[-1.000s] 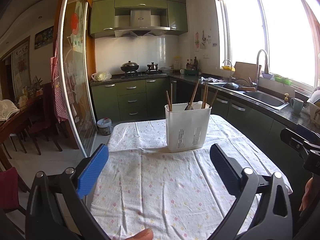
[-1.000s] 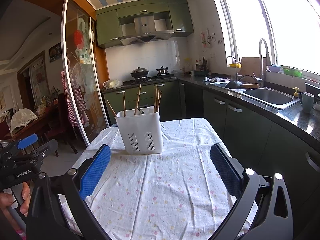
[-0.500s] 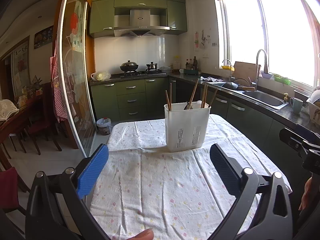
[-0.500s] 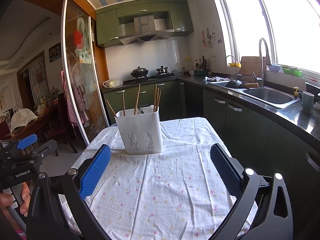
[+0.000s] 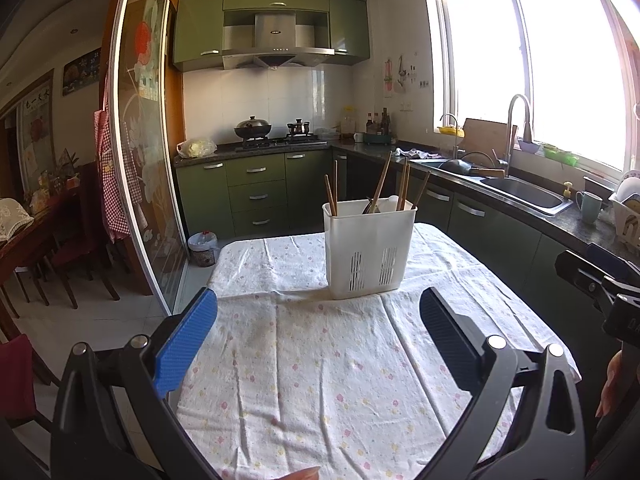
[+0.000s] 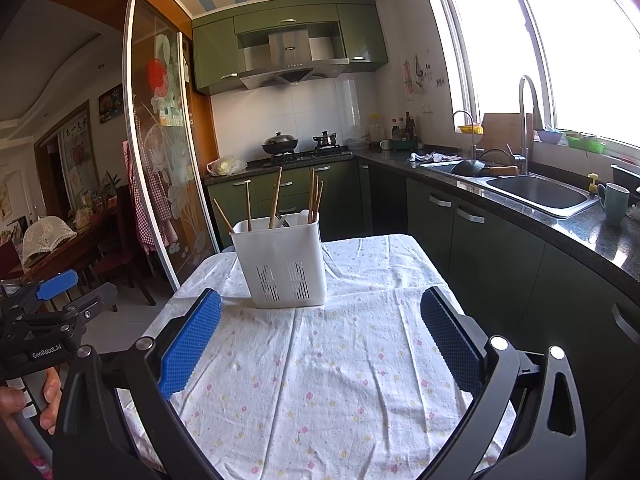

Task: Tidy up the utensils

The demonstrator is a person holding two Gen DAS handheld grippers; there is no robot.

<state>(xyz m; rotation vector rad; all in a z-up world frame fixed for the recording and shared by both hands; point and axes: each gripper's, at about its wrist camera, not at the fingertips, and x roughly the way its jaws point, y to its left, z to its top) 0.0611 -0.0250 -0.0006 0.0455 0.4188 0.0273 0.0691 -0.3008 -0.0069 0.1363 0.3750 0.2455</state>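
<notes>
Chopsticks (image 5: 381, 184) stand in the white holder (image 5: 370, 250) mid-counter (image 5: 320, 360), on a floral cloth. We judge them light, stiff, slick; take one by its upper shaft. Left tool (image 5: 318, 334) and right tool (image 6: 320, 334) both gape wide, empty, well short of the holder. Nothing differs from earlier frames.

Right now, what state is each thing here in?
Left gripper: jaws open, empty.
Right gripper: jaws open, empty.
White caddy: upright on the tablecloth.
Chopsticks: standing tilted in the caddy.
Wok: lidded, on the stove.
</notes>
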